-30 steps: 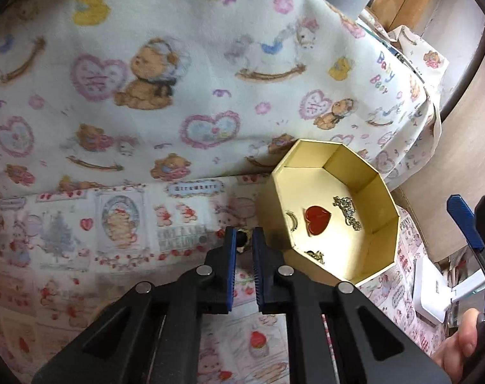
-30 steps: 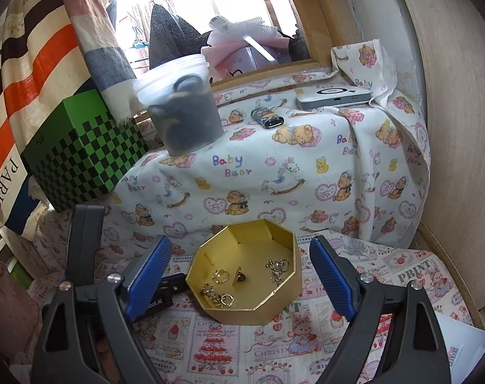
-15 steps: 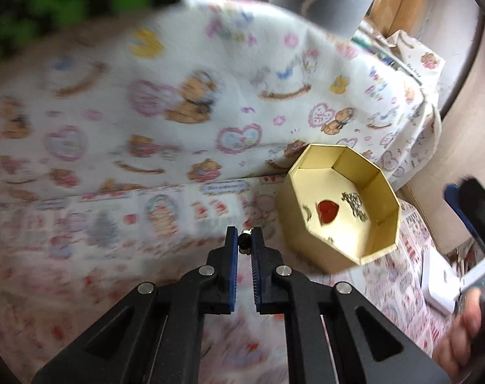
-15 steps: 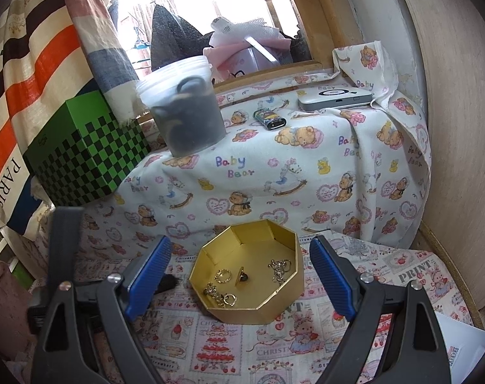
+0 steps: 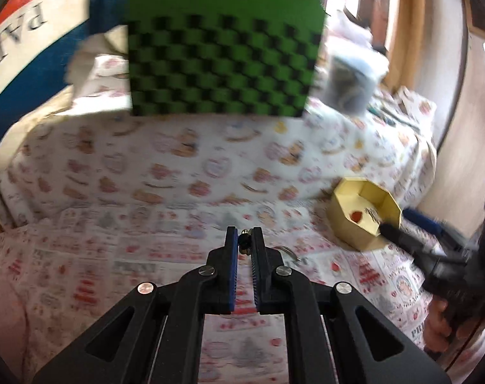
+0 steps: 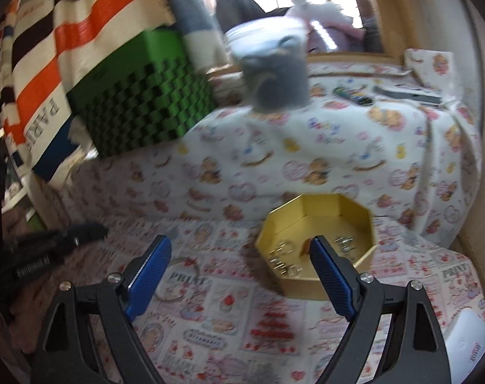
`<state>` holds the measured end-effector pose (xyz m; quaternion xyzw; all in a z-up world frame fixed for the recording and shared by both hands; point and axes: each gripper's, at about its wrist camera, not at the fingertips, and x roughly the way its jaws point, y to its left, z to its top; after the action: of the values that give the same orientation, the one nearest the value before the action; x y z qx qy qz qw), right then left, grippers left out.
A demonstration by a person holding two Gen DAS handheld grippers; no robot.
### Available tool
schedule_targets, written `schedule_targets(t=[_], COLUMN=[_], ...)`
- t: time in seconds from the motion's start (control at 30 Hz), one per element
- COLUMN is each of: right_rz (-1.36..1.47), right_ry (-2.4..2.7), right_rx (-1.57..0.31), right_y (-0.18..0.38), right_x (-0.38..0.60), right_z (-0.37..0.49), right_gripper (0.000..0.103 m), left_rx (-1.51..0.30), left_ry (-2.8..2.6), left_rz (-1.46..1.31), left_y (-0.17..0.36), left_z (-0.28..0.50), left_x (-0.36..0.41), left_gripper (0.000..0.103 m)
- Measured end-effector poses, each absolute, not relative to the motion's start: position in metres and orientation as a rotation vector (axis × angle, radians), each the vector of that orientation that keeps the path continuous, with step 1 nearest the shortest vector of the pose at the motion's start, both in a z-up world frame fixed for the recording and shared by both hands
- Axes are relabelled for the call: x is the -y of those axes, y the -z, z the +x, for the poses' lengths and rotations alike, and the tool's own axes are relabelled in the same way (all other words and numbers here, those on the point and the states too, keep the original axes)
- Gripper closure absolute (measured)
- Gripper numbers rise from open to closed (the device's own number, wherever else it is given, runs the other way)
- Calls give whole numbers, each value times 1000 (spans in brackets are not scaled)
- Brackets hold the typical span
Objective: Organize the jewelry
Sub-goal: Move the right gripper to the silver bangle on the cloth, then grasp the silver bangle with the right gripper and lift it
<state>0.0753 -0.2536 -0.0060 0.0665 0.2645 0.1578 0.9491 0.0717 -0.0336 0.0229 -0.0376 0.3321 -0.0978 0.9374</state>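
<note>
A gold octagonal box (image 6: pixel 319 249) sits on the patterned cloth, holding several small jewelry pieces and a red heart (image 5: pixel 356 217); it shows at the right in the left wrist view (image 5: pixel 363 217). My left gripper (image 5: pixel 244 238) is shut on a small dark-and-gold jewelry piece (image 5: pixel 243 240), held above the cloth, left of the box. My right gripper (image 6: pixel 239 256) is open and empty, in front of the box. A thin ring (image 6: pixel 184 264) lies on the cloth between the right fingers, also seen in the left wrist view (image 5: pixel 287 251).
A green checkered box (image 5: pixel 223 60) stands at the back, beside a striped bag (image 6: pixel 50 57). A lidded plastic tub (image 6: pixel 274 70) sits on the raised, cloth-covered ledge. A white device (image 6: pixel 469 345) lies at the front right.
My left gripper has pulled back and left, away from the gold box, still holding the piece. My right gripper has shifted left, so the box now sits by its right finger.
</note>
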Motion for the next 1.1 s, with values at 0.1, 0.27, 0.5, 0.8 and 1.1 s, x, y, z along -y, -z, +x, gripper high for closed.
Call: schedule_targets(t=[0.1,0.27,0.5,0.8,1.1], right_rz=[5,-82,-184,-179,-249], right_ry=[-424,-460,-419,-408,-374], right_rx=[-599,-704,-807,-836,-805], right_y=[17,33,53,66,63], right_x=[219,171,122,111,131], right_z=[81,92,124,137,107], right_gripper=[16,16,16,42,42], left_rx=[-688,-695,-720,-728,-736], left_ry=[183,168,99,86,70], left_rz=[-129,-151,-171,-191,-173], left_y=[-23,-17,-6,-3,1], left_z=[76,72,81,85,87], left_x=[19,7,-7,-14,-11], left_gripper=[96,96,96,96,96])
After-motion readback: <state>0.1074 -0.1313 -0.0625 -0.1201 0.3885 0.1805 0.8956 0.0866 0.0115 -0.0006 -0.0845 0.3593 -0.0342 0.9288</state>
